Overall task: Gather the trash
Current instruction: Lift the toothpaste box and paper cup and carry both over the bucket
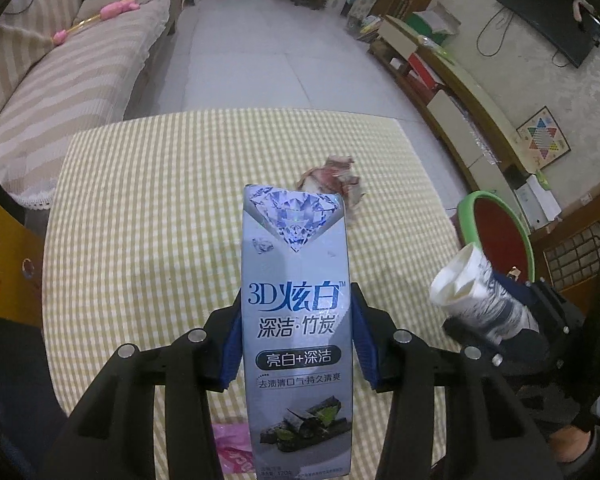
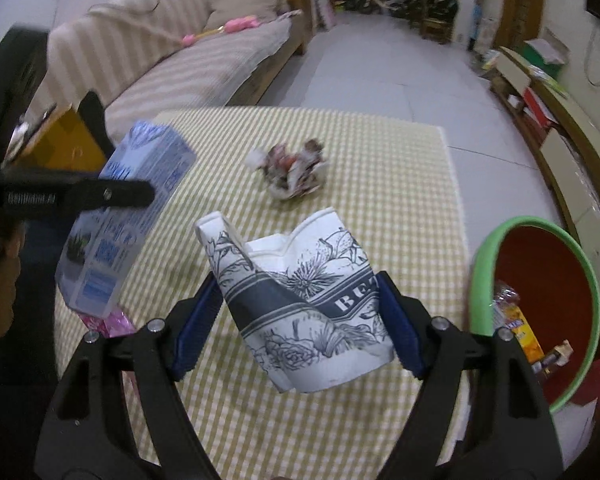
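My left gripper (image 1: pixel 296 320) is shut on a silver toothpaste box (image 1: pixel 296 256), its blue pads pressed on both long sides, and holds it above the yellow checked tablecloth (image 1: pixel 140 240). The right wrist view shows that box (image 2: pixel 132 216) tilted at the left. My right gripper (image 2: pixel 296 304) is shut on a crushed white paper cup (image 2: pixel 300 292) with dark flower print, also lifted off the table. A crumpled paper ball (image 2: pixel 296 176) lies on the cloth beyond both. A pink wrapper (image 2: pixel 108 322) lies under the box, near the table's near edge.
A bin with a green rim (image 2: pixel 484 272) and red inside stands off the table's right side, with several wrappers in it. A striped sofa (image 1: pixel 60 80) runs along the left, a low cabinet (image 1: pixel 460 92) along the right wall. A yellow stool (image 1: pixel 0 264) is at the near left.
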The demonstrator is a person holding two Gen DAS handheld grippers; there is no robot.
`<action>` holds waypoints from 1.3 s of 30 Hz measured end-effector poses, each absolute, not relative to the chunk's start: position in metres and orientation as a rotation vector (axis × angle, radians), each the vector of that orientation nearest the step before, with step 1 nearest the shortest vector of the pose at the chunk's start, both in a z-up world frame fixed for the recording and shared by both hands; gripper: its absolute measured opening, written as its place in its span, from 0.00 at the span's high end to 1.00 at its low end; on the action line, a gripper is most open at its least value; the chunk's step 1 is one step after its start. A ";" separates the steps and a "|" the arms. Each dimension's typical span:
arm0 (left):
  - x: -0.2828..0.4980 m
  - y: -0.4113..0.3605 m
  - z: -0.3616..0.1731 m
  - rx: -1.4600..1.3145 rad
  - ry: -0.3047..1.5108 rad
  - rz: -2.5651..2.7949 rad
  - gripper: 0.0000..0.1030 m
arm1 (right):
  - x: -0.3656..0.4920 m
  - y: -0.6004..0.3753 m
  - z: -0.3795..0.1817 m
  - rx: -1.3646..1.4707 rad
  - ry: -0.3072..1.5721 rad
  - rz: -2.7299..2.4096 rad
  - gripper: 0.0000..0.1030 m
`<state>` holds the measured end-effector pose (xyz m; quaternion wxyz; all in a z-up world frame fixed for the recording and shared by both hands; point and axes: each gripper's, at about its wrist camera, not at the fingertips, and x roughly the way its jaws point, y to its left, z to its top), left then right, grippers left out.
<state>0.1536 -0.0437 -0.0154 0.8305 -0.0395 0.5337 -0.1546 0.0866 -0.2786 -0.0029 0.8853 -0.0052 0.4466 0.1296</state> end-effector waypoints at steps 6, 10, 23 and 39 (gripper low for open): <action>0.144 -0.069 -0.001 -0.065 1.110 -0.348 0.57 | 0.087 -0.298 0.014 0.023 0.887 0.225 0.28; 0.141 -0.086 0.007 -0.049 1.097 -0.365 0.57 | 0.088 -0.309 0.022 0.043 0.865 0.203 0.28; 0.142 -0.163 0.026 0.000 1.069 -0.457 0.57 | 0.086 -0.376 0.040 0.098 0.821 0.103 0.27; 0.156 -0.262 0.032 -0.054 1.064 -0.633 0.57 | 0.083 -0.479 0.039 0.208 0.796 -0.061 0.27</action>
